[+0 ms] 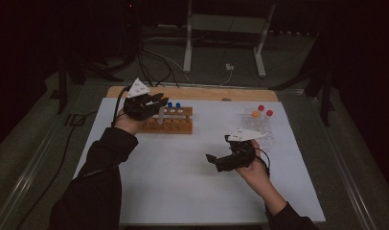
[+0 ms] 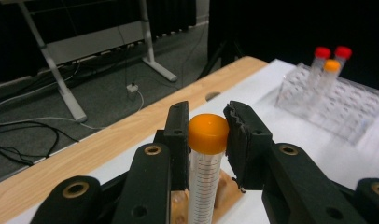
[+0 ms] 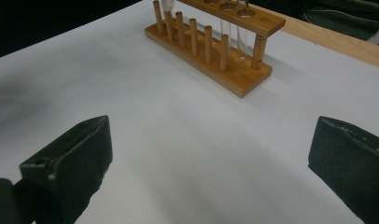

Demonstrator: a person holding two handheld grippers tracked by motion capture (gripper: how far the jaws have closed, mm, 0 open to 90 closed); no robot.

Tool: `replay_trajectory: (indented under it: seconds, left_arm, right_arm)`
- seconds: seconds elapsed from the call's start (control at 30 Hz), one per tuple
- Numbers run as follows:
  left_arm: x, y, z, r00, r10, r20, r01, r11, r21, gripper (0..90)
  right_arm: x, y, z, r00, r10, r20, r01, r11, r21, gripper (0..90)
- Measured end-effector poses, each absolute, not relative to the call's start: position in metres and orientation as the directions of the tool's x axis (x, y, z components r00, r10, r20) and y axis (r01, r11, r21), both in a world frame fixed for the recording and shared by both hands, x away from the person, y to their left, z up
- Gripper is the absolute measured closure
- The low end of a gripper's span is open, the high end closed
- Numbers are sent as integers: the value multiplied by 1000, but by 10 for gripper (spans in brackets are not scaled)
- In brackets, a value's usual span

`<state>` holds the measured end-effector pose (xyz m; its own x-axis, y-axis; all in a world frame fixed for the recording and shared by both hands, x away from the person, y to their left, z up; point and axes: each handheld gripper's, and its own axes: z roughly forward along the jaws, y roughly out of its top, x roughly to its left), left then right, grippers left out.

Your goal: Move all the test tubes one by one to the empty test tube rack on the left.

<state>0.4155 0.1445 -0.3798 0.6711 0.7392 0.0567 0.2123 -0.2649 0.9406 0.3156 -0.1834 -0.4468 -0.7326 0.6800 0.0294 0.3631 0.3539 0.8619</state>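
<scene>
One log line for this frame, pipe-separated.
left gripper: shut on orange-capped tube over wooden rack | right gripper: open, empty, above white mat | clear rack: three capped tubes

My counter [image 1: 183, 191], wood-edged under a white sheet [image 1: 173, 163], carries a wooden tube rack [image 1: 169, 125] just below my left fingers [image 2: 208, 140] and a clear plastic rack [image 1: 259, 125] beyond my right fingers [image 1: 220, 155].

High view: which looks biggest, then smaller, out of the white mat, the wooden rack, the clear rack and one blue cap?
1. white mat
2. wooden rack and clear rack: similar, edges too faint to rank
3. blue cap
</scene>
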Motion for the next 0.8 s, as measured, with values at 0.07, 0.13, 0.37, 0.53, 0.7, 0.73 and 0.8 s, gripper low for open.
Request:
replay_trajectory:
  seconds: [0.07, 0.13, 0.37, 0.53, 0.7, 0.73, 0.8]
  left_arm:
    - [420, 144, -379, 660, 750, 57, 201, -249, 947, 717]
    - [424, 144, -379, 643, 764, 61, 190, -236, 953, 717]
    - [438, 145, -384, 588, 808, 34, 168, -164, 972, 718]
    - [444, 144, -391, 545, 838, 11, 155, -113, 981, 719]
    - [449, 141, -404, 535, 844, -20, 170, -85, 982, 719]
    - [450, 140, -408, 531, 848, -13, 167, -90, 982, 719]
    - [451, 140, -414, 521, 853, -19, 180, -88, 980, 719]
  right_arm:
    - [316, -184, -447, -731, 681, 28, 361, 353, 863, 0]
    - [316, -185, -447, -728, 685, 28, 363, 349, 864, 0]
    - [317, -189, -447, -723, 690, 35, 368, 342, 865, 0]
    - [317, -189, -447, -724, 689, 36, 370, 343, 863, 0]
    - [318, -190, -447, -723, 690, 35, 369, 343, 864, 0]
    - [318, -190, -447, -724, 689, 36, 370, 343, 863, 0]
    - [318, -190, -448, -723, 690, 33, 369, 345, 863, 0]
